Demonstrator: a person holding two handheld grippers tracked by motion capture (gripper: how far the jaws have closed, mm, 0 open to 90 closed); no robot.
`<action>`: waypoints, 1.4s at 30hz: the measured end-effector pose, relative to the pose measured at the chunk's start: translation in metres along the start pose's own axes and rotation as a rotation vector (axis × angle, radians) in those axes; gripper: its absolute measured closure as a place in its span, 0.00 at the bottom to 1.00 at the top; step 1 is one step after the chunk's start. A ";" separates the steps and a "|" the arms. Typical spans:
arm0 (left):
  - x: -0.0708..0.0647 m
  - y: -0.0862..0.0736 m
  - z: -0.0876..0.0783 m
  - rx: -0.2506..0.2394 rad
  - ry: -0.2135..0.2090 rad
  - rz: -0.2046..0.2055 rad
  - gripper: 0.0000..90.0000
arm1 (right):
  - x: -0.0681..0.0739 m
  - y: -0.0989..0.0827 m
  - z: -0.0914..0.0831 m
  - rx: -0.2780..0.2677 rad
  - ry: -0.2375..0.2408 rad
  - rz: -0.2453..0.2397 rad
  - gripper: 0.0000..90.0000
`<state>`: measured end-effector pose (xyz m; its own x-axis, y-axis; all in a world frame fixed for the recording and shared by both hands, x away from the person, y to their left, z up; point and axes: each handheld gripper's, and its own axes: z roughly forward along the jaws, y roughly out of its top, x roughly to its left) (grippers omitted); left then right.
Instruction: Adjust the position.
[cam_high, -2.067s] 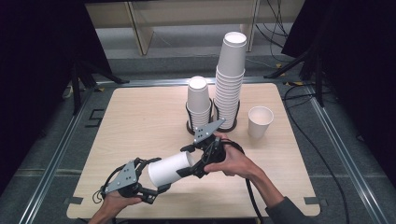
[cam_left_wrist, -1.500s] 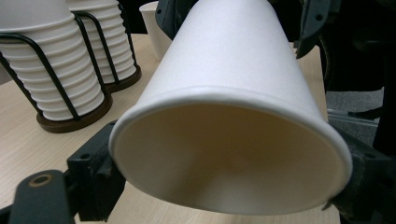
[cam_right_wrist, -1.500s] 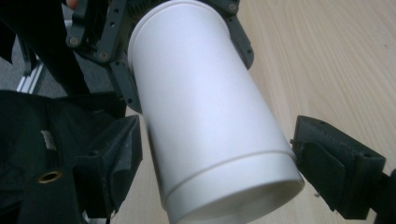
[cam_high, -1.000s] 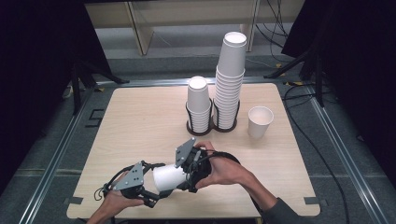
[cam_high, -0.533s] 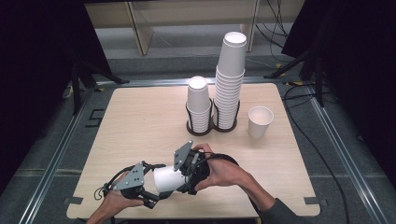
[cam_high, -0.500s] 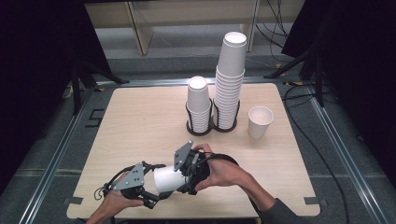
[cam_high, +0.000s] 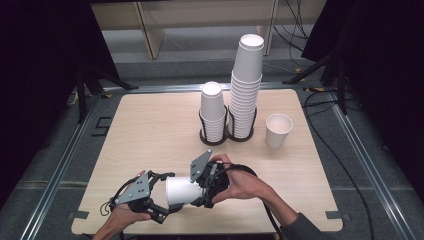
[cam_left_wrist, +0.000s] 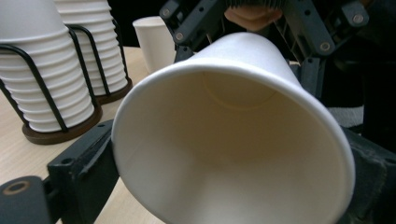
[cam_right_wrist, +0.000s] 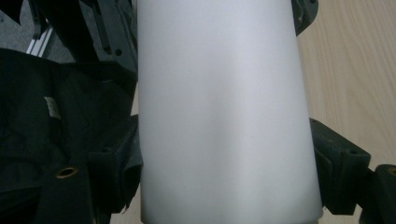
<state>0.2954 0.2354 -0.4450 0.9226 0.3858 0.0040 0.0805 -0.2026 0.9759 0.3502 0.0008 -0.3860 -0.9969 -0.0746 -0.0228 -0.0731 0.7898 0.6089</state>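
A white paper cup (cam_high: 180, 190) lies on its side in the air near the table's front edge, held between both grippers. My right gripper (cam_high: 199, 190) is shut on its base end, and in the right gripper view the cup's wall (cam_right_wrist: 219, 116) sits tight between both black jaws. My left gripper (cam_high: 164, 197) is at the cup's mouth. In the left gripper view the open rim (cam_left_wrist: 224, 140) faces the camera with a jaw on each side. Those jaws have just been opening and no longer squeeze the rim.
A black wire holder at mid-table carries a short cup stack (cam_high: 212, 112) and a tall one (cam_high: 246, 90). A single upright cup (cam_high: 278, 130) stands to their right. The wooden table (cam_high: 150, 125) has bare room on its left half.
About two seconds ago the cup and right gripper were higher and further right; they came down towards the left gripper. Over the last second both hands stay put and the left jaws spread.
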 end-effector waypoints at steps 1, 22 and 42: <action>0.000 0.001 -0.002 0.010 0.010 0.000 0.07 | 0.000 -0.001 0.000 -0.007 0.000 0.009 0.26; 0.013 0.004 -0.019 -0.160 0.129 -0.125 0.16 | -0.013 -0.042 -0.020 -0.295 -0.167 0.249 0.26; 0.017 0.001 -0.019 -0.153 0.181 -0.170 0.16 | -0.015 -0.048 -0.020 -0.405 -0.211 0.240 0.26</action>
<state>0.3039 0.2582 -0.4394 0.8174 0.5597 -0.1368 0.1576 0.0112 0.9874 0.3693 -0.0478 -0.3990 -0.9711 0.2376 0.0212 0.1335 0.4676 0.8738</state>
